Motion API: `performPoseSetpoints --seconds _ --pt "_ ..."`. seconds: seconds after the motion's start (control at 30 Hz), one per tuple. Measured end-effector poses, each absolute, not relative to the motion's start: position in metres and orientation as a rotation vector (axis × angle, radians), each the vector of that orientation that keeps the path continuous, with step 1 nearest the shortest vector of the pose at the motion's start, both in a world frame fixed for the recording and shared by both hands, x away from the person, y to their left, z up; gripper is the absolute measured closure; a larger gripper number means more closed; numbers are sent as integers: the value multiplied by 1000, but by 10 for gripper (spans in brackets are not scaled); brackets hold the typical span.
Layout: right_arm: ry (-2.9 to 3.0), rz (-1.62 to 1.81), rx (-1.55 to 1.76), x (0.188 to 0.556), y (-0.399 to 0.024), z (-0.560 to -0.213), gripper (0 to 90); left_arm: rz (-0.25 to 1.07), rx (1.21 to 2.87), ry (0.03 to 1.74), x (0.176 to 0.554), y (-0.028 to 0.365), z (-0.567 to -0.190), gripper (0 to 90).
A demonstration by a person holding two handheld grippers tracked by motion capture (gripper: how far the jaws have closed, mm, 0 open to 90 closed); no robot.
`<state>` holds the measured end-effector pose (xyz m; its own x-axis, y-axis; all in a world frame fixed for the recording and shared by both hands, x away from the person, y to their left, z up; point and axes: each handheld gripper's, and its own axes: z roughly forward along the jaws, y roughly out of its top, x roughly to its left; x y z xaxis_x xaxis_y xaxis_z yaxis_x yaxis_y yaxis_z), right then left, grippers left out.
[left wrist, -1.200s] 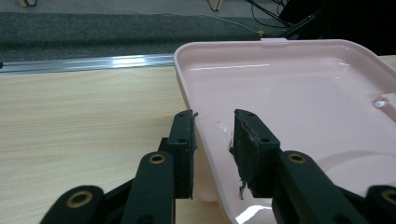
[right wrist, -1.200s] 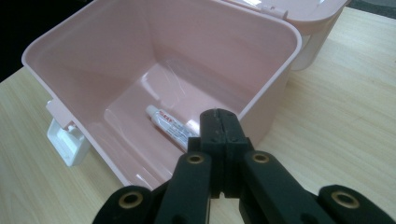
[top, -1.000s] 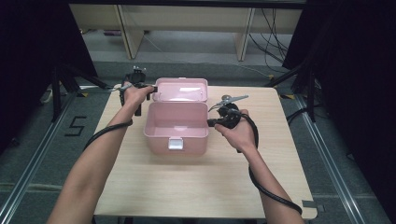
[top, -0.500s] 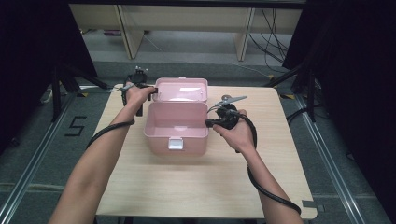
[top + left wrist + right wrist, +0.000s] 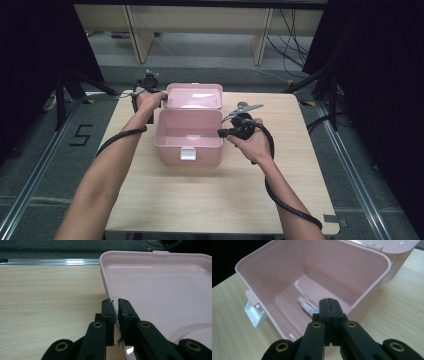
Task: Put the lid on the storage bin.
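Glossy smooth pink plastic box (image 5: 189,137), matt pale wood-grain table (image 5: 200,200), black plastic claw (image 5: 114,312)

Pink plastic box (image 5: 189,137) stands upright mid-table, white front latch (image 5: 188,154) undone. Hinged lid (image 5: 194,96) lies fully open behind it. A small white tube (image 5: 307,306) lies on the box floor.

Both forearms reaching forward from the near edge, bare, each with a black cable trailing back from the claw. Left claw (image 5: 161,95) held far out at arm's length, jaws just drawn in to a thin gap and pinching a thin edge between the pads. Right claw (image 5: 222,132) nearer, wrist bent inward, pointing left, jaws pressed fully together with nothing between.
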<state>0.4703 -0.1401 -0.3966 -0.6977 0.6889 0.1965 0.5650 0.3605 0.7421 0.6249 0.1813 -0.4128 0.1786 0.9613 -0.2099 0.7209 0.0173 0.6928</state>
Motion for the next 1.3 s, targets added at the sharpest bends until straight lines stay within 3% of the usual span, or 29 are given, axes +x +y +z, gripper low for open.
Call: performPoseSetpoints --seconds 0.3,1.3 --pt "2482 1250 1138 471 -138 -401 900 419 1717 1653 624 180 -407 865" --pt "2477 1280 1087 468 -133 -412 900 418 1535 1533 610 193 -412 869"
